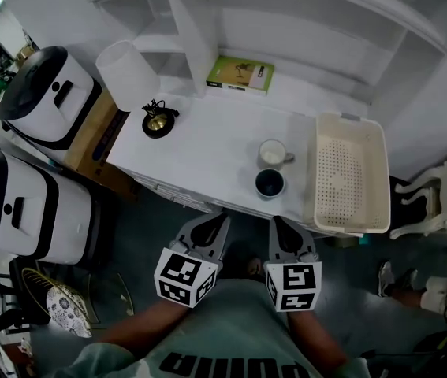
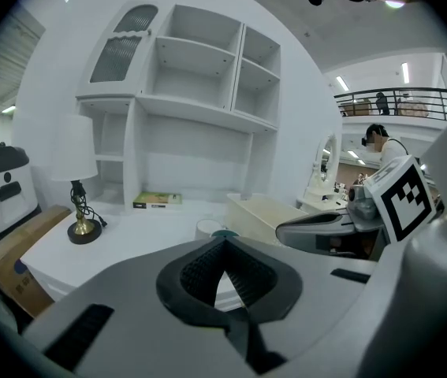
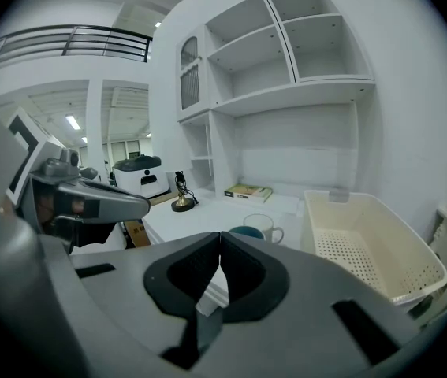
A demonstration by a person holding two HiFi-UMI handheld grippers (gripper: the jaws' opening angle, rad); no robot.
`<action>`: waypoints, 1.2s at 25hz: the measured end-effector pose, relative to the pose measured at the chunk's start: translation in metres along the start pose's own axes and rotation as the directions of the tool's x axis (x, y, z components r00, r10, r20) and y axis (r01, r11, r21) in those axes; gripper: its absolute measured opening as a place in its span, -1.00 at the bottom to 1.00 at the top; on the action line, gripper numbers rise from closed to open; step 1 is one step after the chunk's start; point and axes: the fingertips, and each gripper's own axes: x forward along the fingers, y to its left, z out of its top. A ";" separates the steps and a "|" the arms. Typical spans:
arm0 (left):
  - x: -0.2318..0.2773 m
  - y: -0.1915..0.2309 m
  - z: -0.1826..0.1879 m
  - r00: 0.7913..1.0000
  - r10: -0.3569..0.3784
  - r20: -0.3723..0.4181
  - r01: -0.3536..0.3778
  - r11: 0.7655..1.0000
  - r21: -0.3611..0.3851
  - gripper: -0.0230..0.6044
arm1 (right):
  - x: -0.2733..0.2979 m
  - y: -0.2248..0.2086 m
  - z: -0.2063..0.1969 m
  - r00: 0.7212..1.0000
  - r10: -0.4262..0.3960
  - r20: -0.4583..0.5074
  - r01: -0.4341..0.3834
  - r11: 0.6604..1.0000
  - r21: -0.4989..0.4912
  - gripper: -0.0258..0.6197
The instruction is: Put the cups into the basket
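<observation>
The left hand-held gripper [image 1: 220,219] and right hand-held gripper [image 1: 277,221] sit low in the frame, both clenched on nothing, just short of the bench [image 1: 199,152] edge. The dark cup [image 1: 270,183] and white cup [image 1: 273,153] stand close together right of centre, beside the empty basket [image 1: 341,172]. The dark cup is near the front edge, so a misjudged approach could push it off or knock its neighbour.

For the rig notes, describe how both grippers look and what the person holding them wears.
The left gripper and right gripper are alike: grey, smooth shells tapering to two jaws, lined with black ribbed pads. Each carries a white cube printed with black square markers. No cables show. The person wears a pale green T-shirt with dark lettering.
</observation>
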 end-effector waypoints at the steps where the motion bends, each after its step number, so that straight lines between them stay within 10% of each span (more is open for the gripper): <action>1: 0.001 0.000 0.000 1.000 0.004 -0.002 -0.004 1.000 0.000 -0.91 | 0.001 -0.001 -0.001 1.000 0.001 -0.001 -0.001 1.000 0.003 -0.88; 14: 0.043 0.007 0.001 0.998 -0.037 -0.045 0.037 0.999 -0.001 -0.91 | 0.024 -0.013 -0.008 0.999 -0.003 -0.035 0.005 0.999 0.041 -0.86; 19: 0.060 0.019 -0.001 0.996 -0.054 -0.070 0.055 0.999 -0.001 -0.91 | 0.044 -0.018 -0.013 0.998 -0.017 -0.054 0.020 0.998 0.058 -0.24; 30: 0.092 0.054 -0.003 0.990 -0.087 -0.111 0.089 0.996 0.012 -0.91 | 0.095 -0.028 -0.019 0.988 -0.097 -0.120 0.106 0.992 0.070 0.20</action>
